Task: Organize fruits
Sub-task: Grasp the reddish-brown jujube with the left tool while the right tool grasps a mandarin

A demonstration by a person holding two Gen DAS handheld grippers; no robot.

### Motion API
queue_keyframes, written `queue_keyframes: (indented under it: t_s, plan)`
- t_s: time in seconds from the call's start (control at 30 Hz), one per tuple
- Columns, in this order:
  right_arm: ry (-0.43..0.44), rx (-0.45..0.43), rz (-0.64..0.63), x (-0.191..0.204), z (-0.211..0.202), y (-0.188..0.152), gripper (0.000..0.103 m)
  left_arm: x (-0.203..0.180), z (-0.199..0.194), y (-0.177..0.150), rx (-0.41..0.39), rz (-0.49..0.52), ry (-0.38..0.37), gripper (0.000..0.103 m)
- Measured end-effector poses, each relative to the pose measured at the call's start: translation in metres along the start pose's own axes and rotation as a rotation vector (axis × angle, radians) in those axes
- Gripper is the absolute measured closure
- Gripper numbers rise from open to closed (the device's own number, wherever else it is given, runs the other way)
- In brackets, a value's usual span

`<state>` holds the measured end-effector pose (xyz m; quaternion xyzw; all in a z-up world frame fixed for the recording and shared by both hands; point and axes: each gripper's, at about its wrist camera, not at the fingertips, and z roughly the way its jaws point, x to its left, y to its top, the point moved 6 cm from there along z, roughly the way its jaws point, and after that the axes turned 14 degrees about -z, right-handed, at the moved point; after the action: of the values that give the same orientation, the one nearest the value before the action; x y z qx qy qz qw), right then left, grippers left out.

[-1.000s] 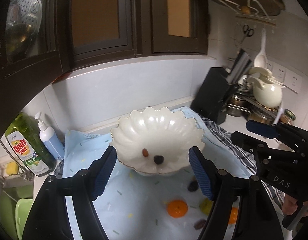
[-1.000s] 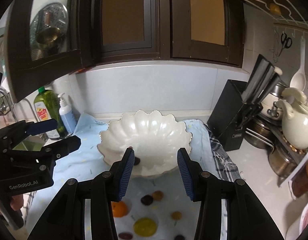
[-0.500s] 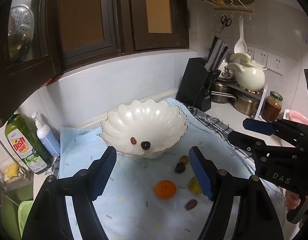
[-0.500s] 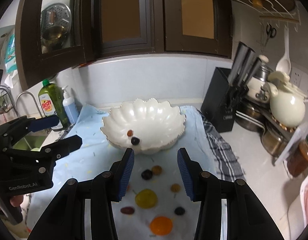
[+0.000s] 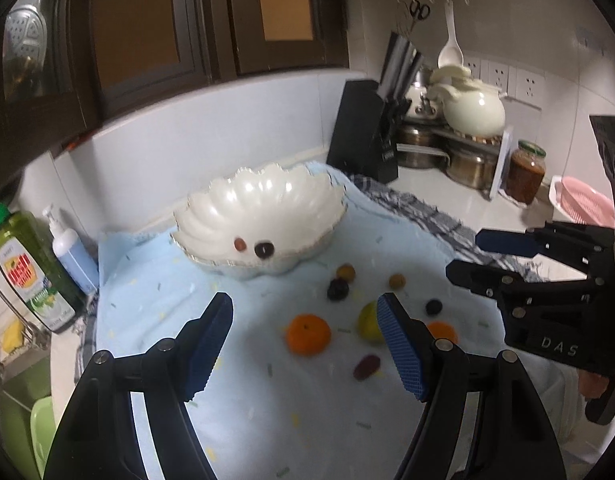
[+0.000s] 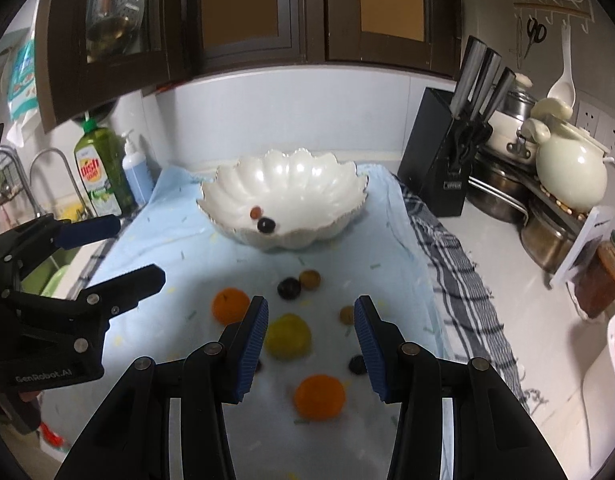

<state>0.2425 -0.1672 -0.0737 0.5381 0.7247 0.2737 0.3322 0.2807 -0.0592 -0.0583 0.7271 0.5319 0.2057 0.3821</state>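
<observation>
Both claws were spread wide, nothing between the fingers. Left claw [image 5: 305,344] hung over the near part of the light blue cloth [image 5: 155,292]; right claw [image 6: 309,344] did the same over the fruit scatter, with the left unit visible at its left edge.

Fruit on the cloth, near to far, right wrist view:
- orange [image 6: 319,397] nearest, between the right claw's fingers
- small dark berry [image 6: 356,365] just beside the right finger
- yellow-green fruit [image 6: 288,336] mid-gap, touching nothing
- second orange [image 6: 228,305] to its left, near the left finger
- small tan fruit [image 6: 346,314] on the right
- dark plum [image 6: 288,288] and brownish fruit [image 6: 310,279] just beside each other, closest to the bowl

Left wrist view also showed a reddish-purple grape [image 5: 366,367] lying near the front, partly blurred.

White scalloped bowl [image 6: 283,204] sat at the far end of the cloth, upright. Inside: one small reddish fruit [image 6: 256,212] and one dark fruit [image 6: 266,224], close together, low in the bowl.

Checked towel [image 6: 447,264] lay under the cloth's right side on the worktop [image 6: 503,280]. Farther back: green dish soap bottle [image 6: 99,168] and pump bottle [image 6: 137,178] on the left, black knife block [image 6: 439,168] and cream teapot [image 6: 569,168] on the right, jar [image 6: 601,276] at the right edge.
</observation>
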Motion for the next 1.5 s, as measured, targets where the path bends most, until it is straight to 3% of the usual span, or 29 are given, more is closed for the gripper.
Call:
queue_keyframes:
  t_s: [0.2,0.57,0.67,0.7,1.17,1.5]
  plan:
    - [-0.016,0.042,-0.026,0.005,0.008,-0.019,0.057,-0.004,0.012,-0.022,0.031,0.022,0.005,0.029]
    - [0.030,0.132,0.027,0.009,0.032,-0.056,0.057,-0.018,0.039,-0.053,0.079,0.096,0.001,0.036]
    - [0.021,0.141,0.034,0.006,0.036,-0.061,0.043,-0.021,0.047,-0.060,0.100,0.099,-0.017,0.038]
    - [0.019,0.139,0.035,0.006,0.036,-0.062,0.043,-0.023,0.048,-0.062,0.104,0.102,-0.020,0.039]
    - [0.051,0.206,0.043,0.007,0.063,-0.084,0.043,-0.032,0.085,-0.083,0.195,0.104,-0.044,0.060]
    - [0.075,0.219,0.045,0.009,0.073,-0.087,0.043,-0.039,0.101,-0.092,0.231,0.122,-0.055,0.068]
